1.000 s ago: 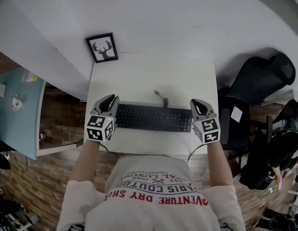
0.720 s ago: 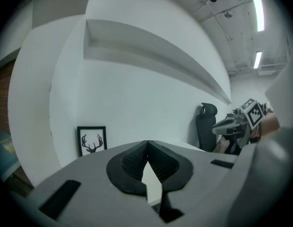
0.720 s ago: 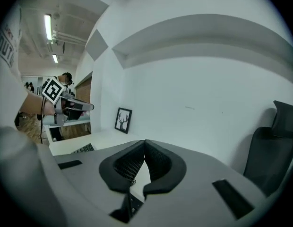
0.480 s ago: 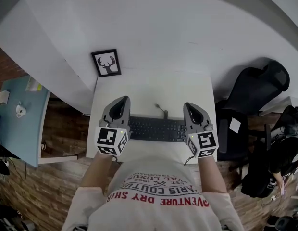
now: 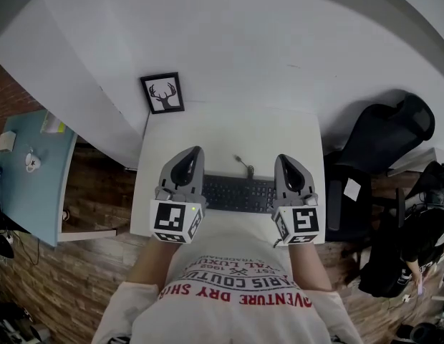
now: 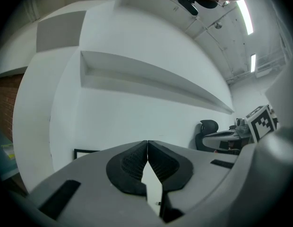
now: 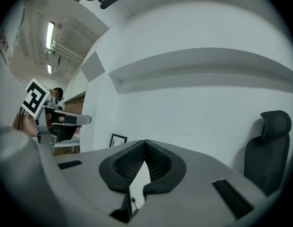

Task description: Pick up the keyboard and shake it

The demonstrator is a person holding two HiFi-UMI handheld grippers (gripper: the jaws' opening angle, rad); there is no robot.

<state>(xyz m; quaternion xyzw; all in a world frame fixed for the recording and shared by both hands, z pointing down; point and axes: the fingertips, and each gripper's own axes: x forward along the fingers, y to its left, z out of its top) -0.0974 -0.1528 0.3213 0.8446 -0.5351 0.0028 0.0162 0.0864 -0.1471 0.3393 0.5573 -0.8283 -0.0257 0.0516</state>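
The black keyboard (image 5: 240, 193) lies flat on the white desk (image 5: 229, 131), and its cable (image 5: 243, 165) runs toward the back. My left gripper (image 5: 194, 151) hovers above the keyboard's left end and hides it. My right gripper (image 5: 286, 160) hovers over the right end in the same way. Both point level toward the wall. In the left gripper view the pads (image 6: 147, 143) meet at the tips with nothing between them. The right gripper's pads (image 7: 145, 142) are likewise closed on nothing. Below the pads only bare desk and a bit of cable show.
A framed antler picture (image 5: 165, 93) leans at the desk's back left corner. A black office chair (image 5: 383, 142) stands to the right of the desk, and a light blue table (image 5: 29, 170) to the left. The white wall with a ledge rises right behind the desk.
Both grippers have risen toward the head camera and come closer together over the keyboard's ends. The keyboard has stayed on the desk.
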